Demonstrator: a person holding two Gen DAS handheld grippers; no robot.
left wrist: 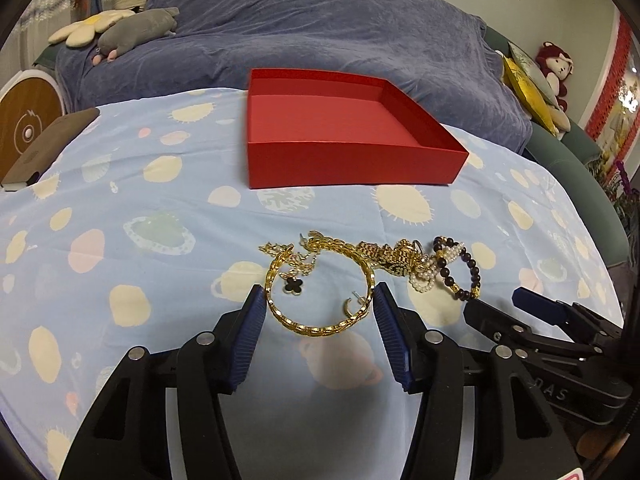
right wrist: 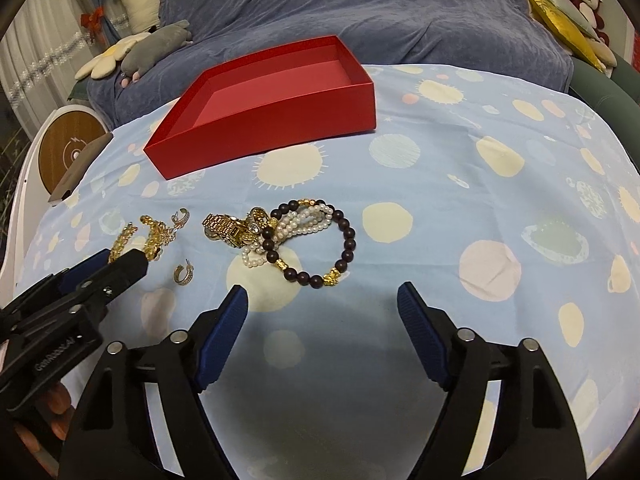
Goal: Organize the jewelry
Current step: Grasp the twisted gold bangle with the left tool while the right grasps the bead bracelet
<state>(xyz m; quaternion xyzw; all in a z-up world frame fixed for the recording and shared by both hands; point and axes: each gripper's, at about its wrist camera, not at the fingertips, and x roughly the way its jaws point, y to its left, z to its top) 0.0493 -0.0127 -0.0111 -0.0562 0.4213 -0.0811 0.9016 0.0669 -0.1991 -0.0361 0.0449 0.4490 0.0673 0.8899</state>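
A gold chain bangle [left wrist: 312,328] sits between the blue pads of my left gripper [left wrist: 319,300], which is shut on it, touching both sides. Inside the ring lie a black clover pendant [left wrist: 292,285] and a hoop earring [left wrist: 352,306]. In the right wrist view the left gripper [right wrist: 108,264] hides part of the bangle [right wrist: 120,240]. My right gripper [right wrist: 322,298] stands open with nothing between its fingers, just short of a dark bead bracelet [right wrist: 348,248] tangled with a pearl bracelet [right wrist: 304,220] and a gold watch band [right wrist: 224,226]. An empty red box [left wrist: 348,160] stands farther back.
The table carries a light blue patterned cloth [right wrist: 480,200]. A brown case [left wrist: 48,144] lies at its left edge beside a round wooden-topped device [left wrist: 24,124]. Behind the table is a blue-covered sofa [left wrist: 320,32] with plush toys [left wrist: 136,34].
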